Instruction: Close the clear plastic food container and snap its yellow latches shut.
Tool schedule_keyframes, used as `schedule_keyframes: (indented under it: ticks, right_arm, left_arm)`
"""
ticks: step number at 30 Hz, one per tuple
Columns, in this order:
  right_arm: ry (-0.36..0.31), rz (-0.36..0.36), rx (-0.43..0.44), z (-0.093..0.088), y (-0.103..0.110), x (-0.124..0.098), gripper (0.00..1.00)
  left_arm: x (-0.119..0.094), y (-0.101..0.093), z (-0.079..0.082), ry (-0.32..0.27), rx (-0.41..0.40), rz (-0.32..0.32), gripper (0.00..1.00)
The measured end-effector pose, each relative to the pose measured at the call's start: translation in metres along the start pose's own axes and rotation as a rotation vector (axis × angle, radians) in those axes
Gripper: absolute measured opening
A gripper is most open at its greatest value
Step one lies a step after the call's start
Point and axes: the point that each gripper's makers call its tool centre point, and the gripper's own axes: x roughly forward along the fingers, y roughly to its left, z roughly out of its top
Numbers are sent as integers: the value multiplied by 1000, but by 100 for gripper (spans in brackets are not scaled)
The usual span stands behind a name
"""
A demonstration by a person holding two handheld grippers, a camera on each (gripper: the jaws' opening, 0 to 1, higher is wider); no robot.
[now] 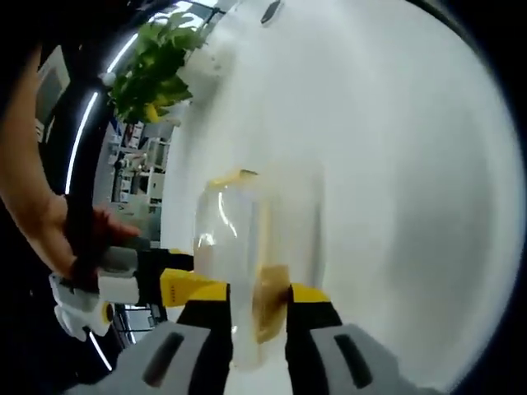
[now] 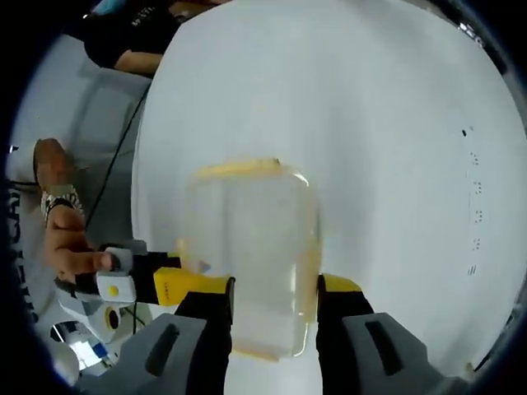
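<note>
At the far left of the left gripper view we see a person's hand holding another yellow-and-grey tool body, with a leafy plant beyond it. To its right lies the clear plastic container on the white surface, running away from us between the jaws of our left tool, which stands narrow about it; whether the jaws press the plastic we cannot tell. One yellow latch shows at its far end. In the right gripper view the container sits between the wide-set jaws of our right tool, a latch at the far edge. We judge it light, thin-walled, slick and easily flexed, so we would take it at the stiff rim beside the latches.
</note>
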Motion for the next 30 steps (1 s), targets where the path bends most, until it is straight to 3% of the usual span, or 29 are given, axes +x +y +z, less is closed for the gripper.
schedule_keyframes:
  ticks: [8, 11, 12, 18, 24, 27, 30]
  right_arm:
    - [-8, 1, -10, 4, 9, -1, 37]
    - [1, 9, -12, 4, 13, 1, 37]
    - [6, 9, -17, 5, 15, 1, 37]
    - [33, 32, -32, 6, 20, 4, 37]
    - [24, 52, -62, 7, 20, 4, 37]
    - [8, 54, -61, 8, 15, 3, 37]
    - [14, 49, -61, 9, 15, 4, 37]
  left_arm:
    - [3, -2, 1, 80, 13, 8, 19]
    - [2, -4, -1, 151, 163, 19, 22]
    - [2, -5, -3, 161, 175, 21, 22]
    - [1, -7, -4, 113, 112, -61, 29]
    - [-7, -7, -6, 70, 139, -130, 28]
    - [-19, -10, -4, 52, 154, -139, 27]
    - [-30, -7, -1, 47, 191, -107, 29]
